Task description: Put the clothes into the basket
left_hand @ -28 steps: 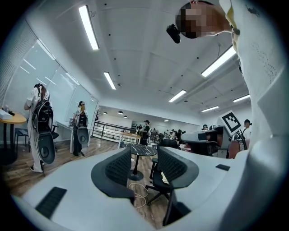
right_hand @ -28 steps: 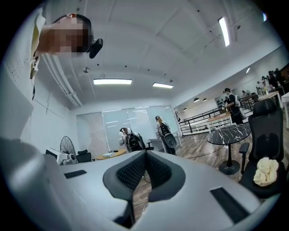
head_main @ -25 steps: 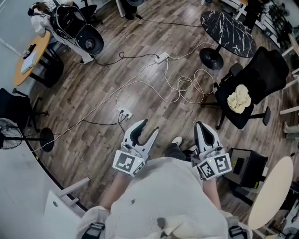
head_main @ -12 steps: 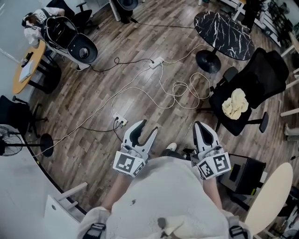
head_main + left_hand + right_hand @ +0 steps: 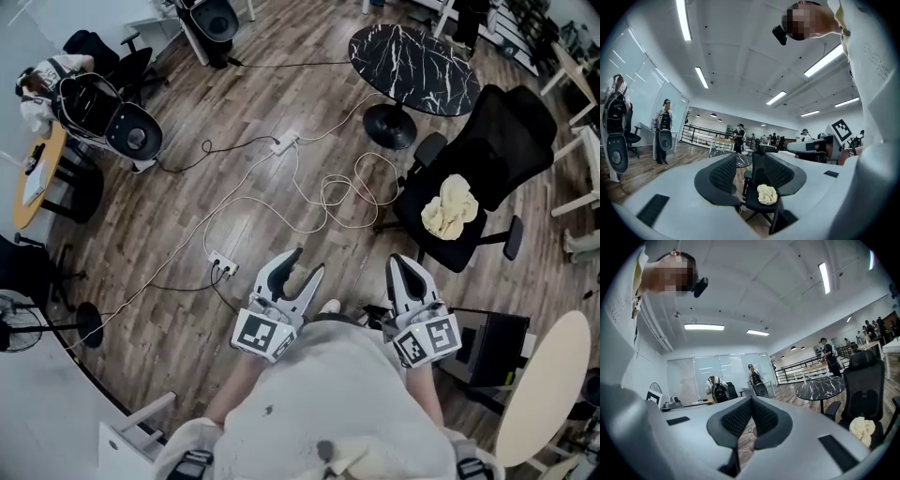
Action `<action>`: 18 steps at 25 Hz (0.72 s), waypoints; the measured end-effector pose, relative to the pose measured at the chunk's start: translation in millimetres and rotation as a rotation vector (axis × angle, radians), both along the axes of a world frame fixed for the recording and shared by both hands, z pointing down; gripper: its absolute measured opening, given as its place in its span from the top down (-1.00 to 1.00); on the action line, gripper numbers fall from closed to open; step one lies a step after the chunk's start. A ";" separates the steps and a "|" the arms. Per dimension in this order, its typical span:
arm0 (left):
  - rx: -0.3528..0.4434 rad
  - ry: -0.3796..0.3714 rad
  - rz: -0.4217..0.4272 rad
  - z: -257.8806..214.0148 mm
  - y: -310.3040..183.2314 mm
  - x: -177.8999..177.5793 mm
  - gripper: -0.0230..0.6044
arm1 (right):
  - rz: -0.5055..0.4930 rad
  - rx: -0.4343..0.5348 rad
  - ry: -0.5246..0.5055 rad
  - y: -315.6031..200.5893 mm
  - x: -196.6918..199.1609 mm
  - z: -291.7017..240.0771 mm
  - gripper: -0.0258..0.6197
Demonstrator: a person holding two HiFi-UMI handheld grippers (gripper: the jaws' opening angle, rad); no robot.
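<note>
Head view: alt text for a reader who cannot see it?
A person holds two empty grippers, the left gripper open and the right gripper shut, above a wooden floor strewn with cables. To the right, a cream cloth lies on a black office chair.

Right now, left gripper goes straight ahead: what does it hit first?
Probably the black chair holding the cream cloth, framed by the open left gripper; nothing nearer shows, depth unclear.

The yellow cloth (image 5: pixel 448 206) lies on a chair (image 5: pixel 503 148)
</note>
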State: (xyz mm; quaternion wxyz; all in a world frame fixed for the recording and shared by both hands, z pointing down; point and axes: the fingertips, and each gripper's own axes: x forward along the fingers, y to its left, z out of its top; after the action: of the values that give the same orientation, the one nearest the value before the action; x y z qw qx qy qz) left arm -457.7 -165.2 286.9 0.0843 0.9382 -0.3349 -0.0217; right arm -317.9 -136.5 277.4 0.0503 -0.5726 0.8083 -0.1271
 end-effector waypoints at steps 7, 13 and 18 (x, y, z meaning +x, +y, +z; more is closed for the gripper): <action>-0.002 -0.016 0.106 1.3 0.7 54.9 0.28 | 0.117 0.007 -0.009 20.5 57.6 -1.5 0.90; 0.000 -0.017 0.207 -0.5 0.8 97.8 0.28 | 0.229 -0.001 -0.022 35.4 97.5 3.0 0.90; -0.009 -0.027 0.290 6.1 -8.5 134.8 0.28 | 0.316 -0.001 -0.016 37.3 132.0 6.3 0.90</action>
State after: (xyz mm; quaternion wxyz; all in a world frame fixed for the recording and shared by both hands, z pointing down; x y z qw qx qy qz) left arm -322.9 -173.8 293.0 0.0864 0.9765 -0.1972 0.0046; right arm -185.9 -99.1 283.7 0.0759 -0.6917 0.7076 -0.1229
